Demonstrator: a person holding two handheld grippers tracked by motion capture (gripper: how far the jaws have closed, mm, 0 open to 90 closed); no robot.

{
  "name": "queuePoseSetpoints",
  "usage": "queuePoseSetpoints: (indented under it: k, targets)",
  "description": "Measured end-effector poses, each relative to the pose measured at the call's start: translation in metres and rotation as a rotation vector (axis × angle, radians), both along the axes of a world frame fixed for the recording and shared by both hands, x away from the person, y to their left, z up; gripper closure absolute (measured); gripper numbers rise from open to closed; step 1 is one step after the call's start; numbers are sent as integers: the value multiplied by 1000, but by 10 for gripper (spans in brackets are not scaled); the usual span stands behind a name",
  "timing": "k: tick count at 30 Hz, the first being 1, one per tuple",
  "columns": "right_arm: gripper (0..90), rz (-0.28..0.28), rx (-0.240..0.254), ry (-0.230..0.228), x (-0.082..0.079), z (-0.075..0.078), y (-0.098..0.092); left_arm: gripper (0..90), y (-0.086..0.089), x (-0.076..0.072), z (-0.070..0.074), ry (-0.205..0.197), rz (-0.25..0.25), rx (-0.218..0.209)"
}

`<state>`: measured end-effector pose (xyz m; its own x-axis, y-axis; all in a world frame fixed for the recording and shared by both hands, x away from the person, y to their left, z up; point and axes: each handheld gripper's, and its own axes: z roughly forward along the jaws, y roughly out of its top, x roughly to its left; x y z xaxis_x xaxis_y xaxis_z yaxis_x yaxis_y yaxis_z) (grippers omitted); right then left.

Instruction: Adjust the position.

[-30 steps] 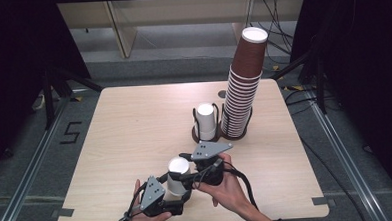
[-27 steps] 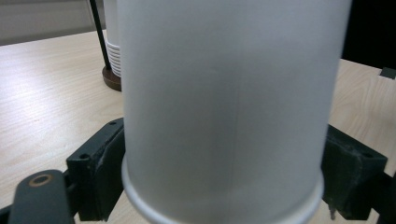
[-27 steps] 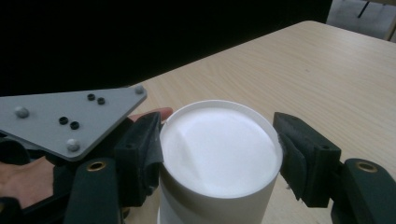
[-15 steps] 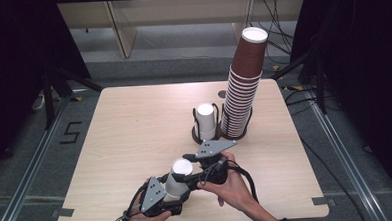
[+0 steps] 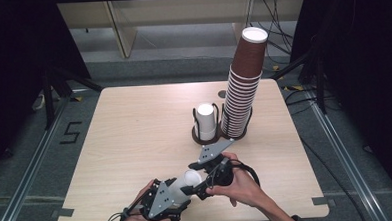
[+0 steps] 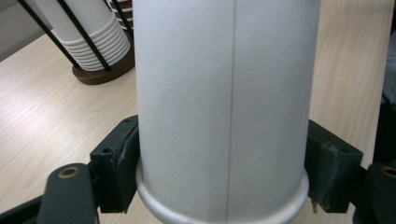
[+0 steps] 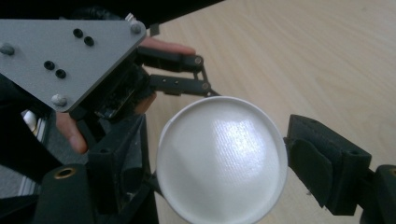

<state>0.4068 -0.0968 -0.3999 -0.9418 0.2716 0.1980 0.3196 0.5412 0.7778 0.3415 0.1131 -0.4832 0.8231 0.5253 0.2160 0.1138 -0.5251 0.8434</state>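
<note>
A: Where is the cup (image 5: 183,185) now?

B: Low in the high view, a little left of centre, lying on its side above the table (image 5: 134,123) near its front edge. Its white base points up and to the right, toward the right gripper (image 5: 203,186).

A: Who has it?

B: The left gripper (image 5: 180,197). In the left gripper view the cup's grey wall (image 6: 224,102) stands between both pads (image 6: 122,163), just above the rolled rim, and the pads press on it from either side. Those jaws have just been closing on it.

A: And the right one?

B: Its jaws have just been opening. In the right gripper view the round base (image 7: 222,158) sits between them; the pad at the right (image 7: 312,165) stands clear of the rim. At the left I can't tell whether pad and cup still touch.

A: So which step is this?

B: A handover from right to left, I'd say, nearly finished.

A: What comes next?

B: Probably the right gripper backs straight off the base without nudging it, while the left grip holds firm. The wall is thin, so squeezing harder could dent it.

A: Anything else around?

B: Mid-table, a wire holder (image 5: 206,135) with white cups (image 5: 206,119), and touching its right side a tall leaning stack of brown cups (image 5: 243,88).
</note>
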Motion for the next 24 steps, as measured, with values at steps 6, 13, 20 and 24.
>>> queuePoseSetpoints:
  k: [6, 13, 20, 24]
  targets:
    - [319, 34, -26, 35, -1, -6, 2, 239, -1, -2, 2, -3, -36, 41]
    - [342, 4, 26, 66, 2, -2, -4, 147, 6, 1, -4, -11, -11, -165]
    - [346, -40, 150, 117, 9, 7, -21, 144, 13, 2, -2, -93, -8, -373]
    - [346, -30, 192, 132, 9, 8, -24, 144, 12, 0, -1, -116, -22, -394]
